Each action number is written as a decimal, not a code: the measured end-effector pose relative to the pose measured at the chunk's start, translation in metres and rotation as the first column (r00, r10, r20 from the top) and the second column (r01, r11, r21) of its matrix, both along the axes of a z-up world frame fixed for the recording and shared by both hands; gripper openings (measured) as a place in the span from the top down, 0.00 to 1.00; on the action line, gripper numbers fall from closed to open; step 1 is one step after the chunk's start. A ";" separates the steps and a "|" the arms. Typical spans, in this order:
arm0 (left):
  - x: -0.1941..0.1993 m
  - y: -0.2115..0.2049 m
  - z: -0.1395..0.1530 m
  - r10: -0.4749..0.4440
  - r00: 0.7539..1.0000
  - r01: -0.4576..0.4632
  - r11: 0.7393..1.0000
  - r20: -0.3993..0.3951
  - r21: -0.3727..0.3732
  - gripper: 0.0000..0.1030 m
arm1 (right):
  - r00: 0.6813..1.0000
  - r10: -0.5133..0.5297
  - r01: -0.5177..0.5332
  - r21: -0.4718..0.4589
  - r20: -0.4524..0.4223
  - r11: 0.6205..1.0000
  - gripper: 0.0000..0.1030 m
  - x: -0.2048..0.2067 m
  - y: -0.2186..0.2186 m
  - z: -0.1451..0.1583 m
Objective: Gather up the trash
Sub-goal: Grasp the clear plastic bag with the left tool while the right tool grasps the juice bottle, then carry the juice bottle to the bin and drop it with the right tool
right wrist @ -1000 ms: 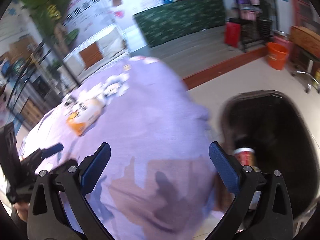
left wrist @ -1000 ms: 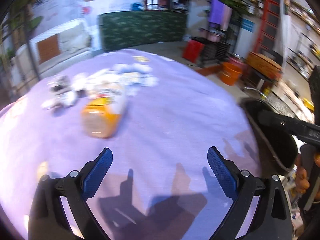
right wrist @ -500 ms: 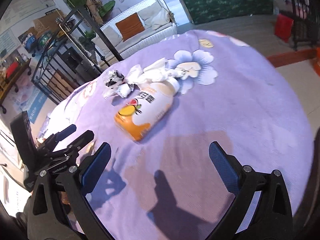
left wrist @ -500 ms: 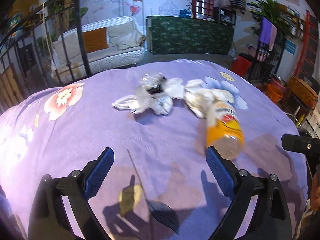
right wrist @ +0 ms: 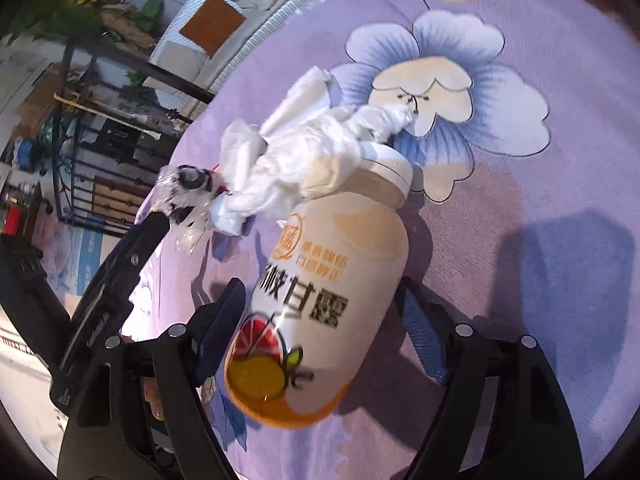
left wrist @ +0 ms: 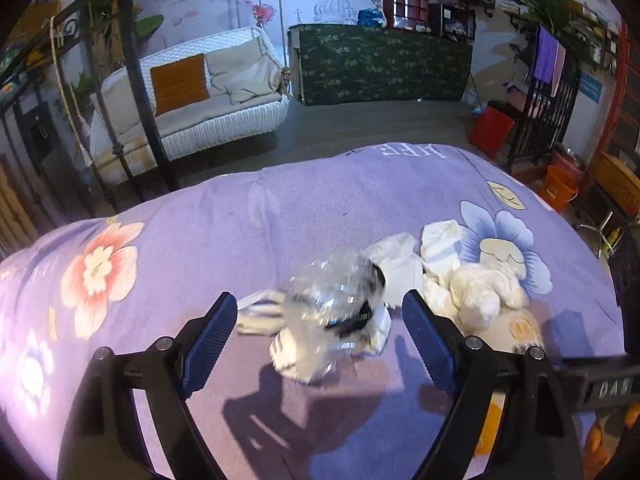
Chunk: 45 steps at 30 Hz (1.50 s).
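Blue ribbed pads line my left gripper (left wrist: pixel 316 336), and its jaws stand spread wide, holding nothing. A crumpled clear plastic wrapper (left wrist: pixel 332 308) with black print sits between the two fingers, but I cannot tell whether either pad touches it. Both fingers point forward and slightly down over the purple floral tablecloth (left wrist: pixel 240 220). On the right wrist view, my right gripper (right wrist: pixel 320 336) is also released, its fingers straddling the lower body of an orange-bottomed drink bottle (right wrist: pixel 324 296) that lies on its side with its white cap (right wrist: pixel 390 168) pointing away from me. The left pad looks to be right against the bottle's side, while the right pad stands just beside it with a sliver of cloth showing between. Past the bottle's cap a heap of crumpled white tissues (right wrist: pixel 296 156) lies against the bottle's neck, and the clear wrapper (right wrist: pixel 186 196) rests just beside that heap, on its left. In the left wrist view the same tissues (left wrist: pixel 452 268) spread to the right of the wrapper, over a printed blue flower (left wrist: pixel 504 236). My other gripper's dark body (right wrist: pixel 104 300) shows at the left edge of the right view. Beyond the table stand a white wicker sofa (left wrist: pixel 192 120) with an orange cushion (left wrist: pixel 180 82) and a green patterned counter (left wrist: pixel 380 66).
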State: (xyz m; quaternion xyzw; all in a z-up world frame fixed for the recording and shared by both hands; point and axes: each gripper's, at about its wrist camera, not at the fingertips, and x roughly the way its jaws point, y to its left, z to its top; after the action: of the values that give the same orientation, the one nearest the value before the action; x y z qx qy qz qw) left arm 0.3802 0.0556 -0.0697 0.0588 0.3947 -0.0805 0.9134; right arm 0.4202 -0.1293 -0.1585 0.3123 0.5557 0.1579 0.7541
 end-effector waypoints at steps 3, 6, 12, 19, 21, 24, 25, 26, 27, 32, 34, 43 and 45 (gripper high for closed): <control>0.011 -0.009 -0.007 -0.006 1.000 0.007 1.000 -0.017 0.015 0.37 | 1.000 -0.012 0.013 0.033 -0.012 0.999 0.32 0.004 0.000 -0.008; 0.014 -0.008 -0.013 0.007 0.999 -0.007 1.000 -0.041 0.001 0.48 | 1.000 -0.010 0.010 0.056 0.004 0.998 0.33 0.002 -0.003 -0.009; -0.012 0.006 -0.005 0.029 0.999 -0.030 0.998 -0.015 -0.052 0.54 | 0.998 0.015 -0.018 0.063 0.054 0.998 0.37 -0.016 -0.004 0.001; -0.052 0.019 0.020 0.056 0.998 -0.052 0.986 0.021 -0.157 0.54 | 0.992 0.016 -0.026 0.081 0.123 0.996 0.40 -0.053 -0.019 0.017; -0.068 0.017 0.028 0.049 0.998 -0.041 0.985 0.045 -0.167 0.54 | 0.991 0.011 -0.024 0.093 0.134 0.995 0.40 -0.065 -0.024 0.021; -0.088 0.011 0.034 0.034 0.998 -0.023 0.983 0.060 -0.184 0.54 | 0.987 0.004 -0.017 0.074 0.164 0.997 0.40 -0.085 -0.035 0.028; -0.097 0.008 0.035 0.030 0.998 -0.018 0.982 0.063 -0.188 0.54 | 0.984 0.001 -0.013 0.069 0.177 0.998 0.40 -0.091 -0.038 0.031; -0.103 0.005 0.034 0.027 0.997 -0.014 0.981 0.067 -0.192 0.54 | 0.983 -0.003 -0.009 0.066 0.186 0.998 0.40 -0.097 -0.043 0.032; -0.111 0.001 0.034 0.022 0.997 -0.008 0.981 0.069 -0.196 0.54 | 0.980 -0.010 -0.002 0.059 0.198 0.998 0.39 -0.104 -0.046 0.035; -0.141 -0.021 0.031 -0.028 0.997 0.042 0.979 0.074 -0.198 0.54 | 0.961 -0.042 0.040 0.011 0.274 0.999 0.39 -0.139 -0.074 0.048; -0.152 -0.032 0.031 -0.052 0.996 0.067 0.978 0.079 -0.199 0.54 | 0.951 -0.060 0.062 0.000 0.304 0.998 0.39 -0.153 -0.087 0.053; -0.179 -0.069 0.025 -0.117 0.992 0.127 0.958 0.057 -0.257 0.54 | 0.910 -0.171 0.197 -0.029 0.378 0.980 0.39 -0.203 -0.138 0.063; -0.183 -0.077 0.023 -0.127 0.991 0.136 0.954 0.052 -0.267 0.54 | 0.900 -0.201 0.231 -0.030 0.388 0.973 0.39 -0.214 -0.154 0.064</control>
State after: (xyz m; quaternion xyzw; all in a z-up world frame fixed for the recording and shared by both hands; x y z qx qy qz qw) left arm 0.1974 -0.0219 -0.0469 -0.0386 0.3595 -0.1929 0.9122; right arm 0.2064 -0.2829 -0.0944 0.3068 0.3655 0.1102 0.8718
